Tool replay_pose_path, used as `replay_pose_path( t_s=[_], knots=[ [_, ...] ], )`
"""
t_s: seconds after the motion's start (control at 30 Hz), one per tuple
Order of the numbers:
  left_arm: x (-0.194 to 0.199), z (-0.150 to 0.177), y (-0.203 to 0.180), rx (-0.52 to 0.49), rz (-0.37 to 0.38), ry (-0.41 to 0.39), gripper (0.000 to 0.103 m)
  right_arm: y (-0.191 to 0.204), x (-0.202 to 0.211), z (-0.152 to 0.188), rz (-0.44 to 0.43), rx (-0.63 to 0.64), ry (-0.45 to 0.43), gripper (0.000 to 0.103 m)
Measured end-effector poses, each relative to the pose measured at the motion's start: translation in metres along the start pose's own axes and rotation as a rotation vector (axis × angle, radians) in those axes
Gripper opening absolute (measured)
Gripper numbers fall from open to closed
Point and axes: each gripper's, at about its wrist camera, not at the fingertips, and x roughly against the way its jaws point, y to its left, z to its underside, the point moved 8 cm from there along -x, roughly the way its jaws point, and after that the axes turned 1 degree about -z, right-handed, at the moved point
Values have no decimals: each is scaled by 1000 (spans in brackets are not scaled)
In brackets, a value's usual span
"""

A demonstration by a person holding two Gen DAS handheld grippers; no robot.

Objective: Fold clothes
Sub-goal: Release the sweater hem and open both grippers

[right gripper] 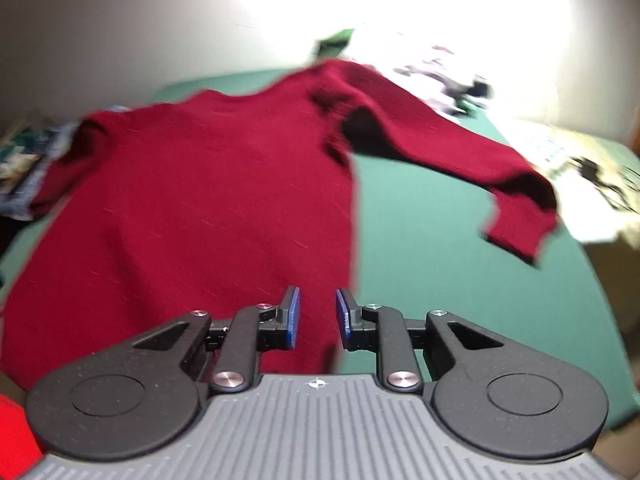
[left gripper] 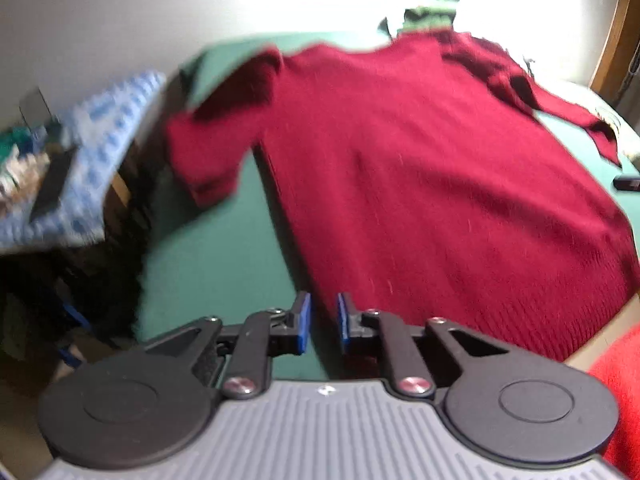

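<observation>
Left wrist view shows the left gripper [left gripper: 323, 322] slightly parted and empty, the dark red knitted sweater [left gripper: 420, 176] spread flat on the green table cover [left gripper: 208, 264] ahead of and to the right of its jaws. The right gripper [right gripper: 317, 318] likewise stands a little apart, holding nothing, with the sweater's hem corner beneath and left of its jaws. Spreading looks finished; folding seemingly begins next, likely each gripper reaching for a sleeve.
</observation>
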Motion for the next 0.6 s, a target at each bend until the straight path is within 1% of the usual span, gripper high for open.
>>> replay_pose_path(
  t_s=[0.07, 0.1, 0.13, 0.17, 0.2, 0.3, 0.4, 0.47, 0.53, 0.57, 0.6],
  knots=[
    [-1, -19, -5, 6, 21, -59, 12, 19, -15, -4, -41, 44, 2, 21],
    [-7, -27, -11, 6, 34, -70, 12, 29, -23, -5, -65, 59, 3, 21],
    [-15, -34, -20, 4, 52, -73, 13, 37, -30, -5, -88, 71, 5, 21],
    [-24, -39, -28, 2, 62, -78, 20, 45, -37, -5, -109, 81, 7, 21],
    [-35, -42, -36, 4, 63, -80, 24, 51, -44, -6, -123, 95, 11, 21],
    [-64, -44, -54, 25, 45, -69, 24, 59, -60, -7, -125, 116, 22, 21],
    [-77, -37, -54, 61, 33, -44, 24, 52, -65, -8, -105, 97, 26, 21],
    [-81, -26, -48, 50, 3, -10, 24, 38, -62, -4, -71, 88, 27, 20],
    [-75, -15, -44, 22, -18, -16, 28, 23, -56, 1, -48, 80, 25, 17],
    [-72, -11, -42, 2, -31, -16, 30, 17, -54, 2, -44, 75, 26, 13],
    [-69, -7, -40, -19, -48, -12, 36, 11, -53, 3, -39, 69, 27, 9]
  ],
)
